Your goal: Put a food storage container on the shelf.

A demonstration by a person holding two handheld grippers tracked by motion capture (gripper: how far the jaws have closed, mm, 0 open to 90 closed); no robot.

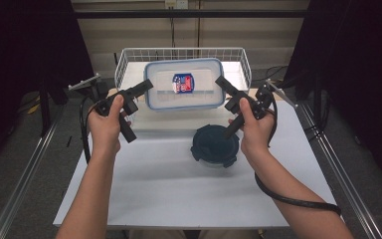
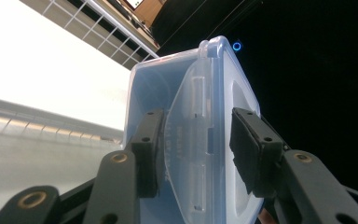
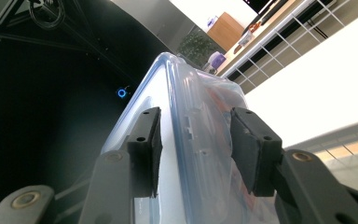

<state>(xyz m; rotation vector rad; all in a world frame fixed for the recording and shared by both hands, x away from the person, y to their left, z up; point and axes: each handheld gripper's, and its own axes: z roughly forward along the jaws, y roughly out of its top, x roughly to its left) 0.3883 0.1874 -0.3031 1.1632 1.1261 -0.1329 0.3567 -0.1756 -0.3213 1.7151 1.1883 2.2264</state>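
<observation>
A clear rectangular plastic box (image 1: 205, 95) with a blue-rimmed lid hangs tilted above the far part of the table, held at both ends. Inside it lies a small blue, red and white packet (image 1: 183, 83). My left gripper (image 1: 148, 86) clamps the box's left end; in the left gripper view its pads (image 2: 150, 149) press on the latch flap of the box (image 2: 191, 116). My right gripper (image 1: 220, 82) clamps the right end; in the right gripper view the box (image 3: 191, 116) sits between the two pads (image 3: 251, 154).
A round dark teal container (image 1: 215, 144) with side latches rests on the white table (image 1: 154, 184) under my right hand. A white wire basket (image 1: 129, 59) stands at the table's far edge behind the held box. Metal rails run along both sides.
</observation>
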